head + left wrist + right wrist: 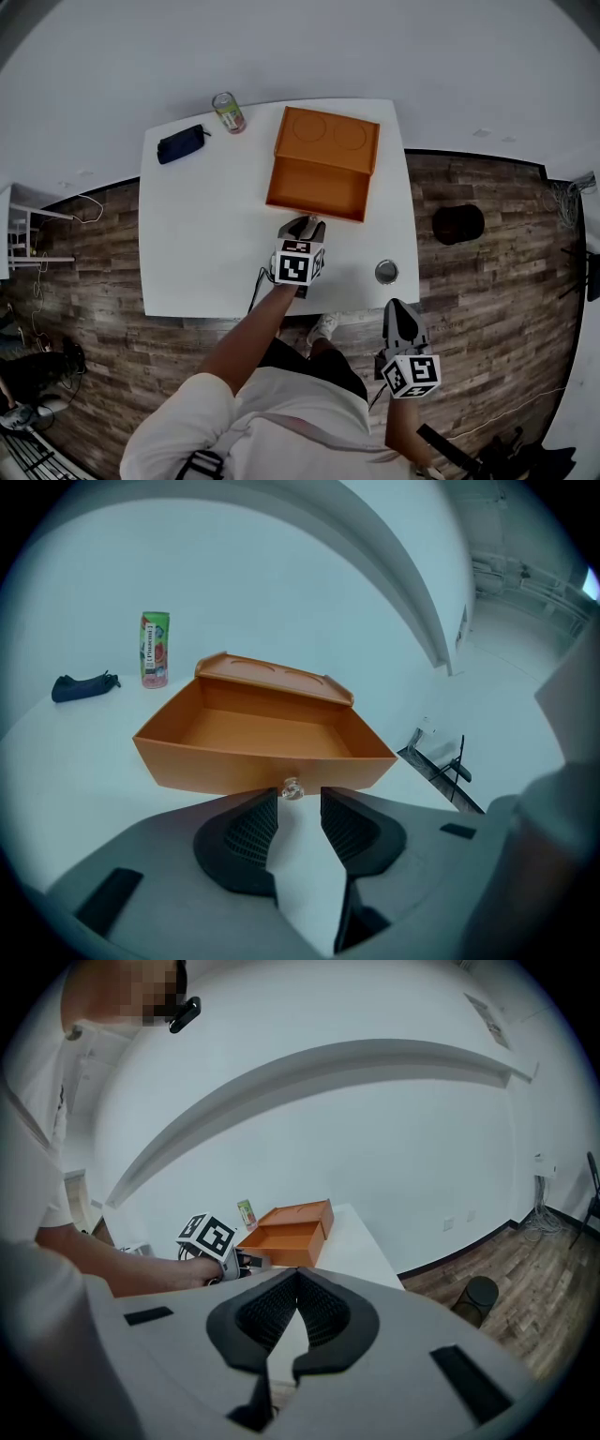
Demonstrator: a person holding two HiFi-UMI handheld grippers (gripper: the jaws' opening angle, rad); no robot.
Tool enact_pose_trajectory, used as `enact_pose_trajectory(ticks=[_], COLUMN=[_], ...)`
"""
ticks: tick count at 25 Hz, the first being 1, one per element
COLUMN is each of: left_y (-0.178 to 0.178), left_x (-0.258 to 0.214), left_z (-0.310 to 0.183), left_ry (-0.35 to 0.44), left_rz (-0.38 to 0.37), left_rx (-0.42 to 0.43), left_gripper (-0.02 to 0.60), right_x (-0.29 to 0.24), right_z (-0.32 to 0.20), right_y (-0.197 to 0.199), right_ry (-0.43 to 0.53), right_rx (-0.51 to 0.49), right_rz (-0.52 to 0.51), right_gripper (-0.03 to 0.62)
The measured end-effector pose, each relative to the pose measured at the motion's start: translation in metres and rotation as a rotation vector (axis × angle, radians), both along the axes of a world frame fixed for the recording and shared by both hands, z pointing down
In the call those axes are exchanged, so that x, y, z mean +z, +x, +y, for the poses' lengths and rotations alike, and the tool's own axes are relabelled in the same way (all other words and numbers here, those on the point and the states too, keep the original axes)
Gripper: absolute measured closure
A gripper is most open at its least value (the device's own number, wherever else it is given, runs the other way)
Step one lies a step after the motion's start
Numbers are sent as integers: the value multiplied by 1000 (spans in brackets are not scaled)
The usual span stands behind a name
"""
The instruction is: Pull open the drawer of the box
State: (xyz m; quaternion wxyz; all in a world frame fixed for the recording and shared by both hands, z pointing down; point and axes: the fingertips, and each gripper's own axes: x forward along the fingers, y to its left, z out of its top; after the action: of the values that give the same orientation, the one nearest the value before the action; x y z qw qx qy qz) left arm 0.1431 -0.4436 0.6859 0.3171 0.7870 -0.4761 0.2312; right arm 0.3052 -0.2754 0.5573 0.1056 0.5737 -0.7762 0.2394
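- On the white table (pixel 197 244), the orange box (pixel 328 138) sits toward the far edge. Its drawer (pixel 317 190) already stands well out toward the person, with its empty inside showing from above.
- The pull looks done, or very nearly done. Most of the tray's length is clear of the box shell, though I cannot tell whether it has reached the end of its travel.
- What seems left is, at most, a short further draw and backing the gripper away.
- The left gripper (pixel 300 803) points at the middle of the drawer's front wall with its jaws apart. The small clear knob (pixel 292 787) sits right at the gap between the tips, and neither pad presses on it, so nothing is held.
- In the head view, this gripper is just in front of the drawer front, on the side nearer the person.
- The right gripper (pixel 297 1274) has its jaws closed together on nothing. It hangs off the near right edge of the table, well apart from the box.
- A can (pixel 228 112) and a dark pouch (pixel 182 143) lie to the box's left, clear of the drawer.
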Motion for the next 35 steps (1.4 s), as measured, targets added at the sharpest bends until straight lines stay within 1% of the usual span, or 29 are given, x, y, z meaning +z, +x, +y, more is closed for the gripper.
enact_pose_trajectory(ticks=[3, 5, 7, 9, 10, 13, 15, 17, 21, 25, 29, 32, 35], left_y=[-12, -20, -24, -33, -38, -52, -59, -63, -73, -87, -112, -135, -157], left_x=[-17, -46, -83, -119, -136, -180, -205, -226, -256, -282, -301, -306, -310], left_z=[11, 17, 25, 32, 36, 52, 65, 82, 116, 144, 180, 207, 231], left_ry=[40, 109, 197, 277, 310, 384, 428, 461, 517, 592, 650, 657, 664], left_rz=[14, 52, 79, 72, 69, 65, 62, 61, 59, 82, 119, 148, 162], left_rx=[-11, -18, -6, -6, -14, -59, -79, -79, -38, -4, 18, 57, 90], left_gripper=[445, 446, 456, 489, 493, 523, 552, 565, 569, 569, 569, 569, 571], right_x=[-6, -12, -20, -30, -35, -49, -60, -72, -90, -106, -122, -136, -146], right_z=[2, 2, 1, -1, -2, -2, -2, 0, 12, 27, 56, 81, 105], right_y=[3, 5, 7, 5, 3, 2, 4, 6, 1, -11, -37, -64, -86], right_ry=[26, 48, 71, 100, 114, 149, 177, 205, 252, 289, 325, 353, 370], right_rx=[-5, -19, -40, -71, -90, -136, -143, -138, -128, -115, -94, -75, -34], right_rz=[-16, -31, -50, -68, -75, -82, -87, -95, -98, -88, -67, -47, -32], right_gripper=[592, 592, 592, 592, 592, 592, 592, 592, 592, 592, 592, 592, 592])
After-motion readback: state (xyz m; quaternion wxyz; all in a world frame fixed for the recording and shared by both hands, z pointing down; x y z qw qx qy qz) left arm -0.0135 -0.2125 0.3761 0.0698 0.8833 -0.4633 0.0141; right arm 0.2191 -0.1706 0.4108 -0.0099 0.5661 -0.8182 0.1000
